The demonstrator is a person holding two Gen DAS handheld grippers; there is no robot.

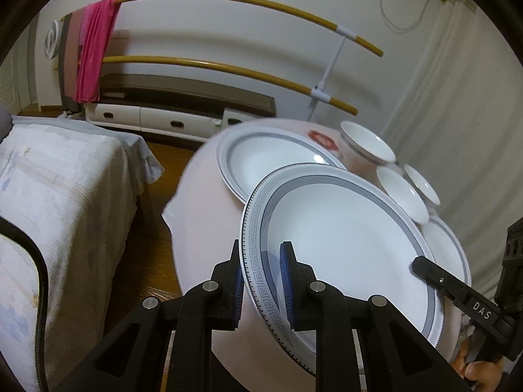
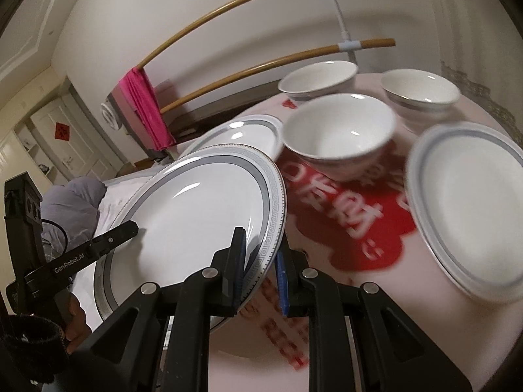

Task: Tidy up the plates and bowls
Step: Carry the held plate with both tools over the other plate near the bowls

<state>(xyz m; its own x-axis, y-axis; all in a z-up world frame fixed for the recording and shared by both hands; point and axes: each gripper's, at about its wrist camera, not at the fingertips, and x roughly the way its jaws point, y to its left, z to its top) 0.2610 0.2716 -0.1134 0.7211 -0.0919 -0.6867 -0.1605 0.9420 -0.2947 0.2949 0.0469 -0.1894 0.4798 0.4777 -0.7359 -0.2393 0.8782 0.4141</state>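
Observation:
A large white plate with a grey key-pattern rim (image 1: 343, 238) is held tilted above the round table. My left gripper (image 1: 263, 281) is shut on its left rim. My right gripper (image 2: 260, 268) is shut on its right rim; the plate also shows in the right wrist view (image 2: 196, 219). A second grey-rimmed plate (image 1: 271, 160) lies on the table behind it, also seen in the right wrist view (image 2: 248, 130). A third plate (image 2: 470, 209) lies at the right. Three white bowls (image 2: 340, 130) (image 2: 318, 78) (image 2: 421, 91) stand at the back.
The round table (image 1: 202, 228) has a pale cloth with a red printed patch (image 2: 353, 222). A bed (image 1: 65, 202) stands left of it. A drying rack with yellow rails (image 1: 228, 3) and a pink cloth (image 1: 94, 49) stands behind. A curtain (image 1: 464, 130) hangs at the right.

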